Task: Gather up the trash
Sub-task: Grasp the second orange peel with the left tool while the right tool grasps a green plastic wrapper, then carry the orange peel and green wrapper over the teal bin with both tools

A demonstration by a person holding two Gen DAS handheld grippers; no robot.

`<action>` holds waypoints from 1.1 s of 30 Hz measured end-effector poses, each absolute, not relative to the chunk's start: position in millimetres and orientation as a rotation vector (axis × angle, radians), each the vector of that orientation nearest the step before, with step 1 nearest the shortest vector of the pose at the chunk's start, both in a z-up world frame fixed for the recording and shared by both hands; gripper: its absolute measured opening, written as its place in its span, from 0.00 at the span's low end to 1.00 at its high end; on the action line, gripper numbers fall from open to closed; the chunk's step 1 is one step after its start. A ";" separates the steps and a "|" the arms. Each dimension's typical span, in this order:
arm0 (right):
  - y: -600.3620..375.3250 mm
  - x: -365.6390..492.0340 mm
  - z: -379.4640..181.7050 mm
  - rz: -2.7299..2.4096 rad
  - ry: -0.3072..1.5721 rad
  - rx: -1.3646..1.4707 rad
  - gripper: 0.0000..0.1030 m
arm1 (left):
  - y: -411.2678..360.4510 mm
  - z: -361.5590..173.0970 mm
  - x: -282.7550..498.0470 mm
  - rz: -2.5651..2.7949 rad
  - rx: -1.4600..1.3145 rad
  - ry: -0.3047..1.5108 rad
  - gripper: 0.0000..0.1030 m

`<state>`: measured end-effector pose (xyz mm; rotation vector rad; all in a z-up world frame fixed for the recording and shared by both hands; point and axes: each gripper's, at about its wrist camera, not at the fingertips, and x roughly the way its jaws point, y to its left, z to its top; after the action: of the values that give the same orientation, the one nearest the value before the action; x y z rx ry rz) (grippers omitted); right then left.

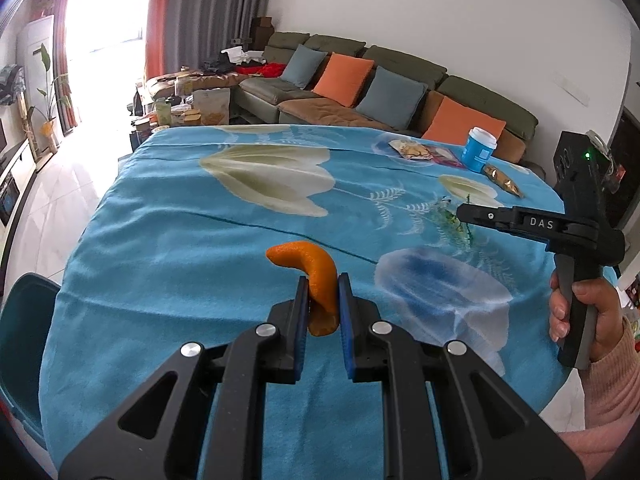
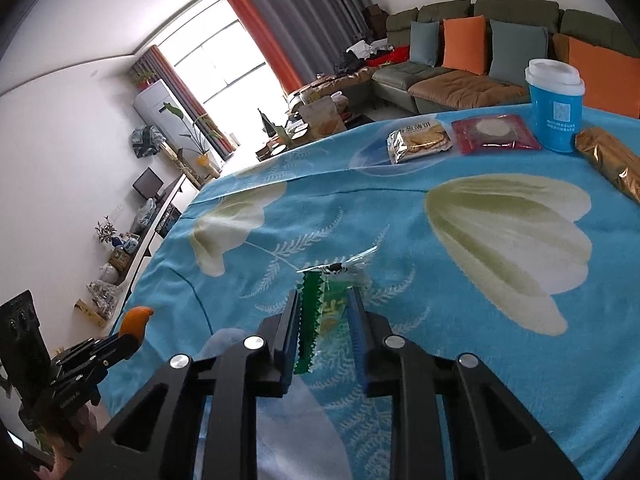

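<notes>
A curved orange peel (image 1: 316, 268) stands pinched between the blue pads of my left gripper (image 1: 323, 280), which is shut on it just above the blue flowered tablecloth (image 1: 180, 240). The right wrist view shows the same peel (image 2: 138, 318) sticking out of the left gripper (image 2: 132, 338) at the table's left edge. A crumpled green and clear wrapper (image 2: 316, 300) stands on edge between the fingers of my right gripper (image 2: 324, 296), filling the narrow gap. From the left wrist view, the right gripper (image 1: 460, 214) points left with the wrapper (image 1: 454, 222) at its tip, a hand holding its handle.
At the table's far right stand a blue cup with a white lid (image 2: 556, 108), a biscuit pack (image 2: 418, 140), a red packet (image 2: 494, 132) and a gold packet (image 2: 612, 160). A teal chair (image 1: 24, 320) sits at the near left. A sofa (image 1: 360, 92) lies behind the table.
</notes>
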<state>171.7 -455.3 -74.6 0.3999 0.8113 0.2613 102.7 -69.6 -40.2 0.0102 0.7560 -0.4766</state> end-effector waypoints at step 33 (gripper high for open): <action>-342.2 144.0 -40.1 0.654 0.747 0.317 0.17 | -16.9 -23.8 70.2 -0.358 -0.006 0.705 0.14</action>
<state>144.0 -342.2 -40.1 0.3171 0.7469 0.6544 70.2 -16.9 -23.8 -0.0062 0.7051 -0.3584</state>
